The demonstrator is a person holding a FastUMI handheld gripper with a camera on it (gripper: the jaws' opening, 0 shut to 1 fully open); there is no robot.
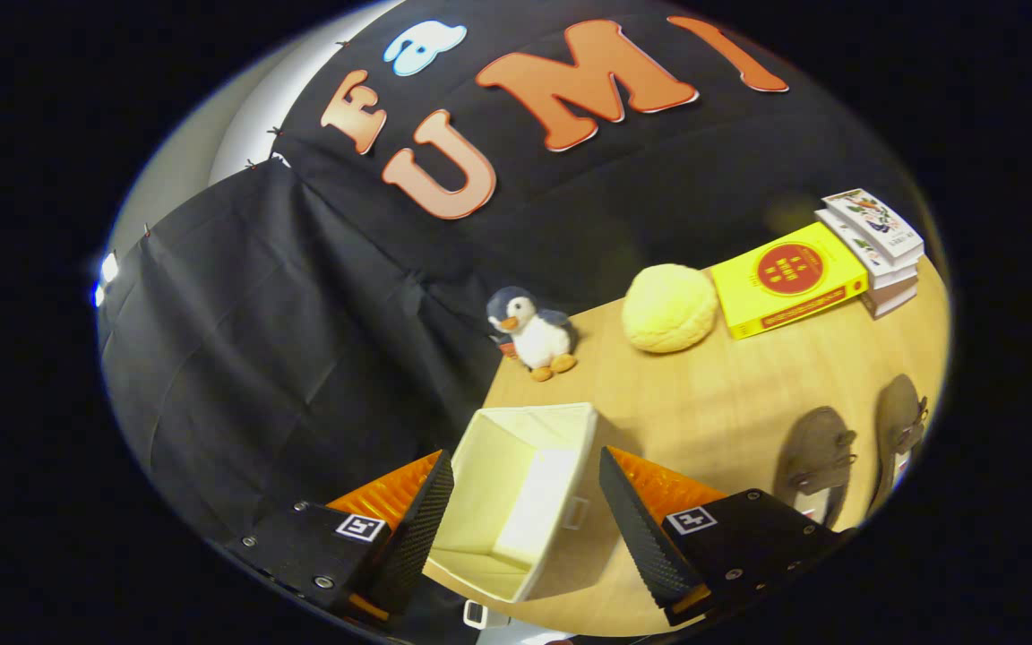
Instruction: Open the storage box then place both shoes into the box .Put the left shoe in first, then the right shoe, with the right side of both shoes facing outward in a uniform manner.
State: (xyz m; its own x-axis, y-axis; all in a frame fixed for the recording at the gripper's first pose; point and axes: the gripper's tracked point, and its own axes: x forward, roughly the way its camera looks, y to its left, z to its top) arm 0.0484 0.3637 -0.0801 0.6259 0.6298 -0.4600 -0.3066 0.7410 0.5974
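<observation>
A cream fabric storage box (pixel 516 493) stands open on the wooden table (pixel 731 385), its inside bare. My gripper (pixel 525 515) hangs above it, open, with the box showing in the gap between the two fingers and nothing held. Two brown-grey shoes lie side by side on the table beyond the right finger: one shoe (pixel 816 457) nearer the box, the other shoe (pixel 899 425) farther out by the table's edge. Both have laces on top.
A plush penguin (pixel 534 333) sits at the table's far corner near the black cloth wall. A round yellow cushion (pixel 668 307) lies beside it, then a yellow book (pixel 789 278) and a stack of books (pixel 874 246). Bare wood lies between box and shoes.
</observation>
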